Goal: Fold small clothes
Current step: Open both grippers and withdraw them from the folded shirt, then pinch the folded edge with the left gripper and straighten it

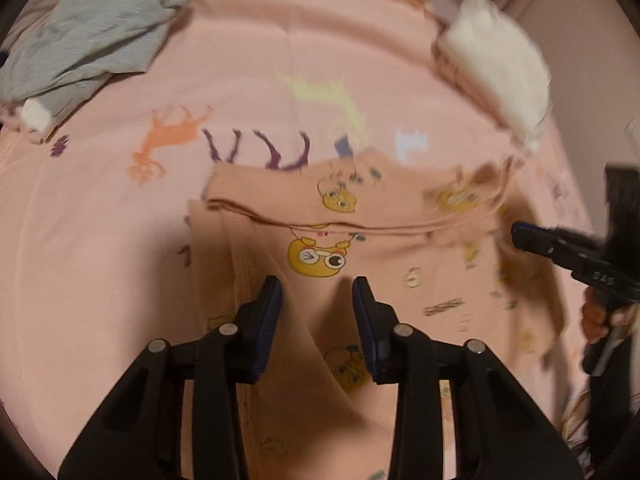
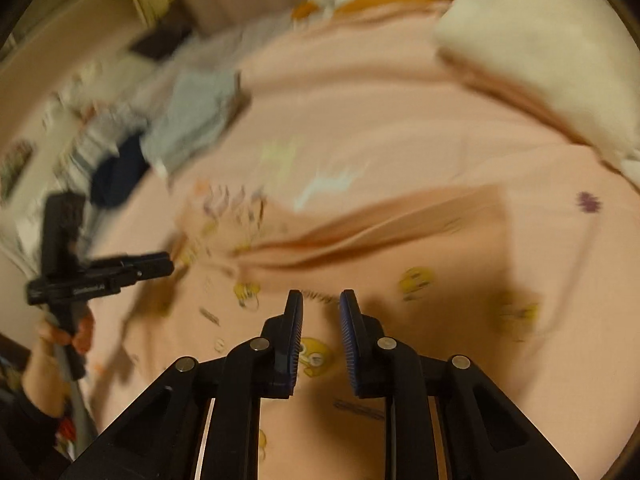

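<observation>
On a pink bedsheet [image 1: 100, 280] printed with coloured animal shapes: one small peach garment [image 1: 400, 248] with yellow cartoon faces, spread flat with its far edge folded over on itself, lying directly below both grippers; left gripper [image 1: 318, 292] hovering above the garment's near part, jaws parted, cloth visible in the gap but no pad pressing on it; right gripper [image 2: 320, 304] likewise above the same garment [image 2: 400, 240], jaws narrowly apart, nothing pinched between them; each gripper also visible from the other's camera, held by a hand [image 2: 68, 336] on its handle; grey garment [image 1: 92, 28] crumpled at the far left of the sheet, well apart from the peach one; white folded cloth [image 1: 496, 68] at the far right; right wrist view heavily blurred, a heap of mixed clothes [image 2: 108, 148] at its left, details not legible.
</observation>
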Demonstrator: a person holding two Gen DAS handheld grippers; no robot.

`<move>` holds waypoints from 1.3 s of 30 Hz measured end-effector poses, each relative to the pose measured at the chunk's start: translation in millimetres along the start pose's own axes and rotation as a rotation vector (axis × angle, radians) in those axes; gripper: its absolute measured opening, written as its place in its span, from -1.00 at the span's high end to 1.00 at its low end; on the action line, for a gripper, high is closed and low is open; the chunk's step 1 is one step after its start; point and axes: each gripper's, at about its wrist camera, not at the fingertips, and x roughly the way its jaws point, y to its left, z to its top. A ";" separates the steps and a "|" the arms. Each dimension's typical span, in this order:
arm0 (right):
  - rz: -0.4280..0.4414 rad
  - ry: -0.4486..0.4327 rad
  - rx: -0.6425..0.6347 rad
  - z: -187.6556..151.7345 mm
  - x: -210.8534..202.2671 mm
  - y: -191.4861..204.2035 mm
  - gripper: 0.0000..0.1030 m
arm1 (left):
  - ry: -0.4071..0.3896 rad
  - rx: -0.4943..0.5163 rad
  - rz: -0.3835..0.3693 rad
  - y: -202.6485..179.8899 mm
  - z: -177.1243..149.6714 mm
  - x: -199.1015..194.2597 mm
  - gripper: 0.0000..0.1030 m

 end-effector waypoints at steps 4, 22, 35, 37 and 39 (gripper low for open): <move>-0.043 0.046 -0.008 22.5 32.9 10.7 0.56 | -0.030 -0.024 0.014 -1.9 22.4 12.5 0.31; -0.096 -0.127 0.009 0.5 -27.1 3.6 0.56 | -0.147 -0.103 0.011 12.1 19.2 -29.7 0.31; -0.249 0.003 -0.003 -86.5 -41.1 3.4 0.56 | -0.072 -0.112 -0.025 31.2 -91.6 -45.5 0.27; -0.246 0.005 0.020 -94.4 -48.5 0.2 0.56 | -0.067 -0.138 -0.043 37.4 -103.7 -50.8 0.26; -0.243 -0.025 0.049 -100.5 -60.9 -1.0 0.56 | -0.093 -0.156 -0.056 40.8 -110.4 -62.8 0.28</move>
